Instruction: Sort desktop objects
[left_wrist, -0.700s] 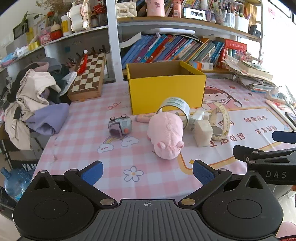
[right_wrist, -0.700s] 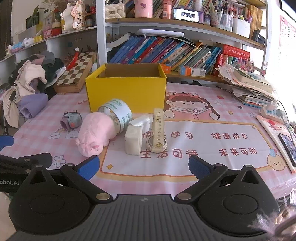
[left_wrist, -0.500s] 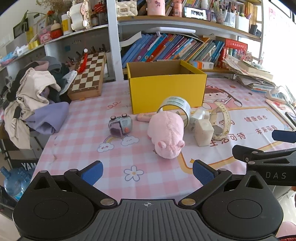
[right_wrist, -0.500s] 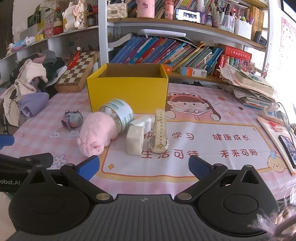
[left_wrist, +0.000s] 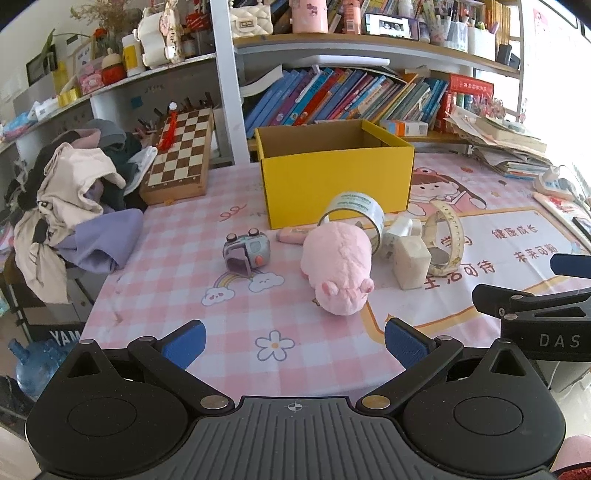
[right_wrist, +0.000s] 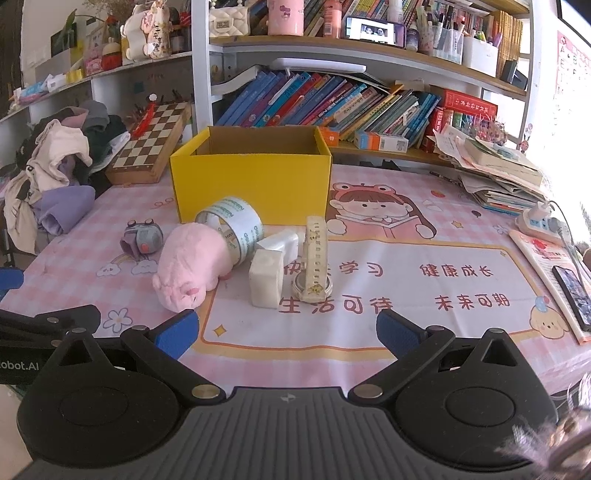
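Just in front of yellow box (right_wrist: 251, 184), pink plush pig (right_wrist: 192, 266) lies ahead of both grippers, L (left_wrist: 293, 341) & R (right_wrist: 286, 328), each spread wide, holding nothing.

yellow box (right_wrist: 251, 184), pink plush pig (right_wrist: 192, 266), checkered chessboard (left_wrist: 179, 151)

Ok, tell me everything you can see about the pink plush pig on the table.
The pink plush pig is a soft, fuzzy, rounded toy lying on its belly on the pink checked tablecloth, snout and small ears pointing toward the cameras. Its back end rests against the tape roll, in front of the yellow box. A white block stands beside it. Neither tool touches it.
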